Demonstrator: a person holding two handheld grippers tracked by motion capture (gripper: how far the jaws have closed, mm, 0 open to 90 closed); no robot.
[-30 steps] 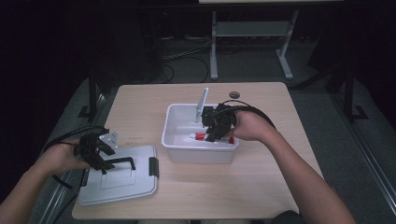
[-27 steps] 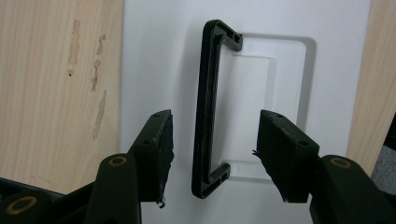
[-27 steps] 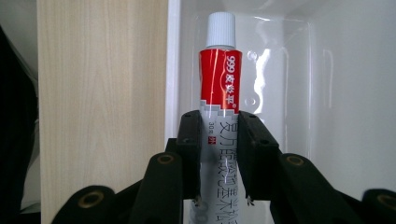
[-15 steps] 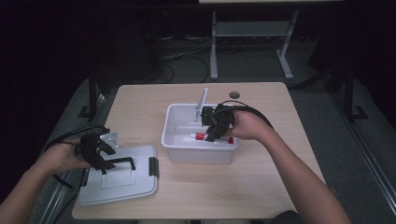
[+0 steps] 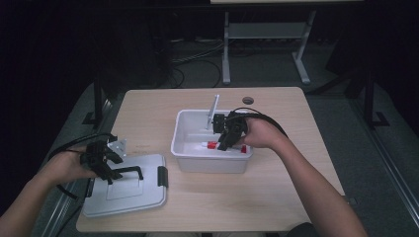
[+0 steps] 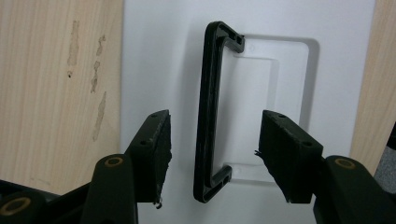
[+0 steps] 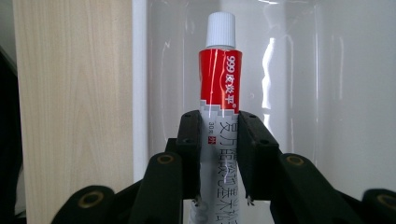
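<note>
The red-and-white tube [image 7: 219, 88] with a white cap is clamped between the jaws of the right gripper [image 7: 219, 158], held inside the white bin [image 5: 188, 148] that sits mid-worktop [image 5: 276, 192]. Left of the bin, the grey lid [image 5: 143, 195] lies flat on the worktop; the left gripper [image 6: 212, 156] hovers over it, its jaws wide and just now opening further, straddling the lid's black handle [image 6: 210, 112] without touching it.

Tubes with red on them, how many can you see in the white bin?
1: the tube is clamped in the right gripper, over the white bin. Another red bit behind the gripper may be a second item; unclear.
</note>
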